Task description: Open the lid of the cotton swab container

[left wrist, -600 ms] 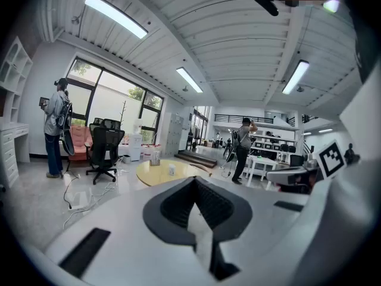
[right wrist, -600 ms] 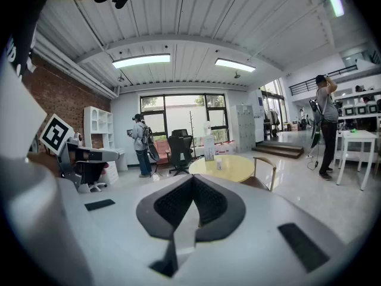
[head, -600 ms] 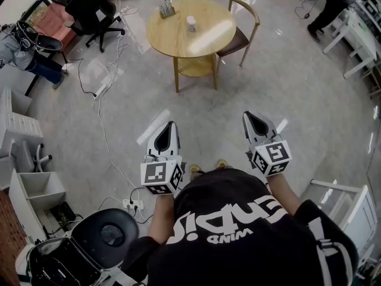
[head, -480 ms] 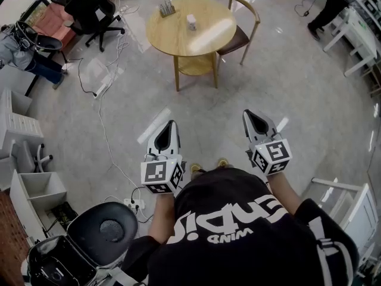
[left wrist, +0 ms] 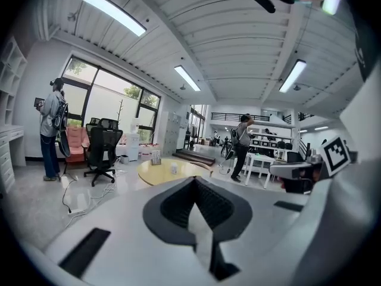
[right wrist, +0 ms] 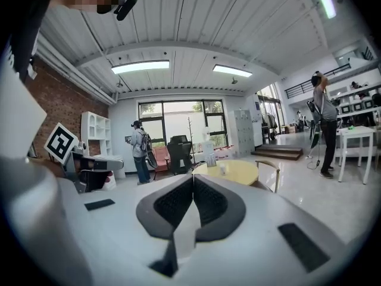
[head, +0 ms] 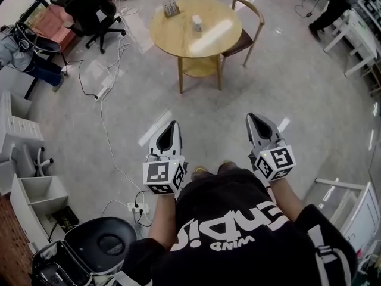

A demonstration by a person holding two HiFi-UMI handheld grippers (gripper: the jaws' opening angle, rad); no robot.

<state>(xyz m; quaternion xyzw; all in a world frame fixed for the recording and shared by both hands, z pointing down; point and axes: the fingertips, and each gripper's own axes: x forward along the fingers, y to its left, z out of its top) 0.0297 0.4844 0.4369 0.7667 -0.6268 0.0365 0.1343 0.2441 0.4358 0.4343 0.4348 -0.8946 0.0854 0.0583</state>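
**Approach to the bench: tools shut, container not yet within reach**

Status. The left tool [head: 172, 127] and the right tool [head: 252, 119] were both fully closed, pad against pad, with nothing between them. Both were held out in front of the person, pointing roughly level. The right gripper view confirmed that tool [right wrist: 193, 177] to be empty, and the left gripper view showed the same.

Location of the work. A small white container [head: 196, 22] stood upright near the middle of the round wooden bench [head: 175, 40], well apart from both tools. It was judged to be the cotton swab container, though it was too small in every view for its lid to be made out. A rack of upright items [head: 171, 7] stood near it, toward the far left rim. A wooden chair [head: 245, 24] was pushed in at the right side of the bench.

Procedure, as judged:
1. The step in hand was the approach, and no part of the opening was done.
2. The near side of the bench, left of the chair, offered free access.
3. Cables [head: 102, 121] lay on the floor to the left, so a straight path was the safer one.
4. Both tools needed to be opened before they reached the container.
5. One tool would have to steady the body low down while the other took the lid, since a light container could tip or slide.
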